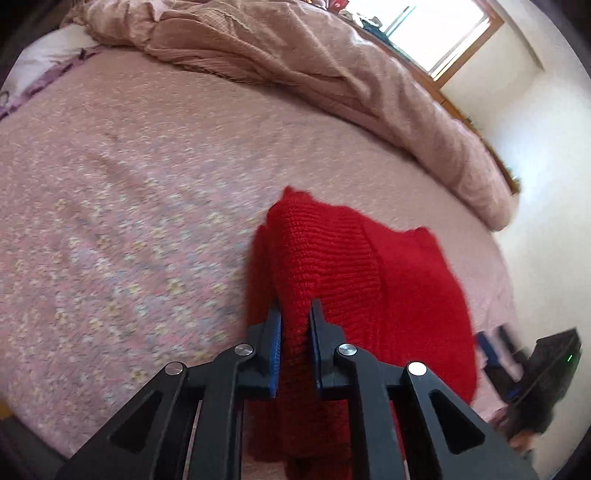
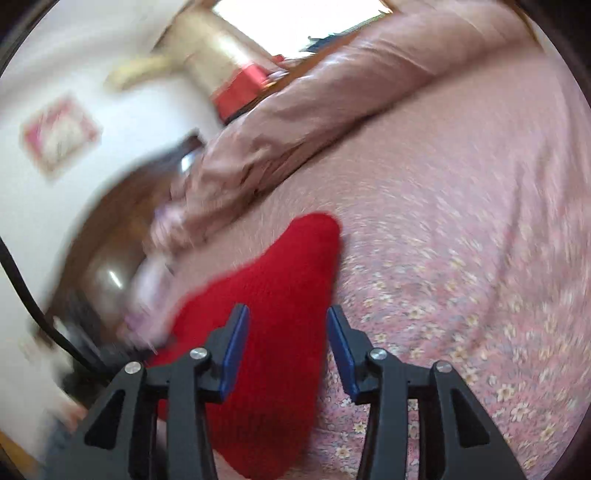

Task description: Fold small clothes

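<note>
1. Two grippers appear, one per wrist view. The left gripper has its black fingers and blue pads pinched on a raised ridge of the red knit garment; the fabric fills the narrow gap between the pads and hangs down behind them.
2. The right gripper has its fingers spread apart, with the blue pads clear of the cloth. The red knit garment lies beneath and ahead of the left-hand finger, while the other finger hangs over the bedsheet. Whether the fingers touch the knit cannot be told.
3. The garment lies on the bed beyond the left gripper's pinch: in the left wrist view it spreads to the right over the pink floral bedsheet, one pointed corner lifted at its far edge. In the right wrist view it tapers to a rounded tip away from the camera.
4. The right gripper, as seen from the left wrist view, shows as a dark blurred shape at the lower right, just beside the garment's edge.
5. A crumpled dusty-pink quilt lies heaped along the far side of the bed, well apart from the garment; it also crosses the upper part of the right wrist view.
6. A bright window with a wooden frame stands beyond the quilt.
7. The right wrist view is blurred at its left; a dark wooden headboard and a white wall with a pink-framed picture can be made out.
</note>
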Demonstrator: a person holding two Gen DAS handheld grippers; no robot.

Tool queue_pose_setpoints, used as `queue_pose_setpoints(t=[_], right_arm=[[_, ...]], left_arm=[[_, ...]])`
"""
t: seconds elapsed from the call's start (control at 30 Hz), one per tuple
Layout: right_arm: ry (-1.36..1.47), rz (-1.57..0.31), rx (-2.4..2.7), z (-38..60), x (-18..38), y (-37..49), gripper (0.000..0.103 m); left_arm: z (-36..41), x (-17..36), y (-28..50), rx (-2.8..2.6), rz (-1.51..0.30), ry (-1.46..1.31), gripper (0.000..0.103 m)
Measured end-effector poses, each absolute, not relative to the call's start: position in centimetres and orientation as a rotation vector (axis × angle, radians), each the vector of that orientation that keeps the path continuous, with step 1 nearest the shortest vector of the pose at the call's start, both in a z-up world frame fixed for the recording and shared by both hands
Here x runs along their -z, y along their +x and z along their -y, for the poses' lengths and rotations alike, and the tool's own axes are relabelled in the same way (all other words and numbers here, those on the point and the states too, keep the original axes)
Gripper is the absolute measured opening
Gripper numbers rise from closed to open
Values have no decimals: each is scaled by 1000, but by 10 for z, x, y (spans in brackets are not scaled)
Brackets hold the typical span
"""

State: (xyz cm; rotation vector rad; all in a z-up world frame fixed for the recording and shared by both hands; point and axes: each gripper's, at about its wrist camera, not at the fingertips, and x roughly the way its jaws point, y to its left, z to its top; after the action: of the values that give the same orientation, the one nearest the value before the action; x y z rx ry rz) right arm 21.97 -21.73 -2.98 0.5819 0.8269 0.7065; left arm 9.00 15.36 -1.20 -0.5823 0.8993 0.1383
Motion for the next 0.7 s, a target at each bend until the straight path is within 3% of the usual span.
queue_pose_setpoints(t=[0.03,0.23,0.4,0.7], right_arm=[[674,-843,-699,230,36,225,58],[1001,-988,-660,259,87,243,61],[994,-1066,-781,230,92,270,67],[885,-1231,-989,182,97,336,68]], left_arm=[[-150,13,94,-153,-921,-549,12],[-111,-35,107,-236,-971,-306,14],[-72,-80,113,-229,-891,-207,21],[17,-13,152,-142,-913,-238,22]])
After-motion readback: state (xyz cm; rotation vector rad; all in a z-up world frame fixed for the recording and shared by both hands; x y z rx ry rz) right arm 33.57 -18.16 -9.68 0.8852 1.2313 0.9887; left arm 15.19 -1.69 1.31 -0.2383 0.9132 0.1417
